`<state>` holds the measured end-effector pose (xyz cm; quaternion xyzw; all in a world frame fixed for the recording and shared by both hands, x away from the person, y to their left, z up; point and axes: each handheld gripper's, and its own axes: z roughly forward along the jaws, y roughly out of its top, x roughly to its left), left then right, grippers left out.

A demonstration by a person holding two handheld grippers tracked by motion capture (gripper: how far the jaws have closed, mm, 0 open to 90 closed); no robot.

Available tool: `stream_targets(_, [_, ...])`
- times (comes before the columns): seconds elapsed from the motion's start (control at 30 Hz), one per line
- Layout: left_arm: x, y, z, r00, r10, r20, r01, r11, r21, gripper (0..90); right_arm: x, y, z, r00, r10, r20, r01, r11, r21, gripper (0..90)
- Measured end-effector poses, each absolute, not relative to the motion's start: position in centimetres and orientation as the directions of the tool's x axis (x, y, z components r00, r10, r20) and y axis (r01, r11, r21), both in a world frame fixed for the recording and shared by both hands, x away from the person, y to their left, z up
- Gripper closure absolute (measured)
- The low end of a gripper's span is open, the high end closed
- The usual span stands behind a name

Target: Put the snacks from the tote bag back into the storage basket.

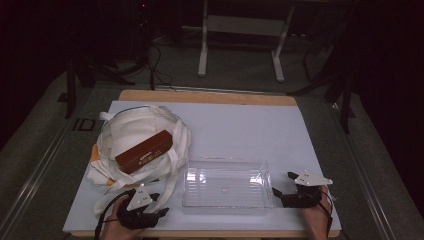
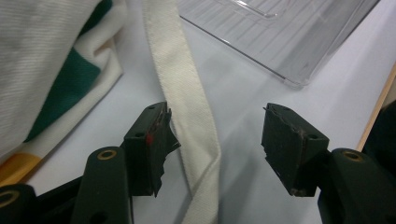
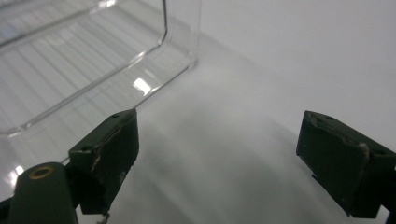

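Left claw parted, with nothing pinched. Right in the gap between its jaws, a cream cloth strap, flat on the white counter, hard by the jaw on the claw's left and clear of the jaw on its right. Long axis of the strap straight away from the claw, roughly along the claw's own line of reach, leaning a little to its left. Well placed, then, for a squeeze across the band's width, probably the coming move. Further on and to the claw's left, the cream tote bag at the strap's far end. On its crumpled cloth, a brown box, long side slanted. Ahead and to the claw's right, a clear plastic tray, empty, apart from the strap. Over on the other side of the tray, the right claw, likewise wide open and holding nothing, low over the counter, with the tray's near corner just ahead to its left. Left claw plainly the nearer one to strap and bag; right claw the nearer one to the tray.
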<state>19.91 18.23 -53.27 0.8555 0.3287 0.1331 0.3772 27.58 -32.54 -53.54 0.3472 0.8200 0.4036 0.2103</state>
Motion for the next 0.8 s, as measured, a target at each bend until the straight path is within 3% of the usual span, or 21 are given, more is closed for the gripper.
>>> stream_targets(0.2, [19.8,18.2,-53.2,0.745,0.667,-0.027,0.464,-0.487,0.740,41.0,27.6,-32.3,-53.5,-0.712,0.700,-0.066,0.369,0.452,0.812,13.8])
stream_targets(0.5, [19.7,17.3,-53.0,0.757,0.653,-0.021,0.453,-0.501,0.737,40.6,27.7,-32.8,-53.5,-0.713,0.701,-0.005,0.397,0.409,0.822,14.5])
stream_targets(0.8, [19.7,17.4,-52.1,0.757,0.653,-0.007,0.442,-0.504,0.742,40.1,27.6,-32.7,-53.6,-0.697,0.717,-0.020,0.396,0.408,0.823,14.5])
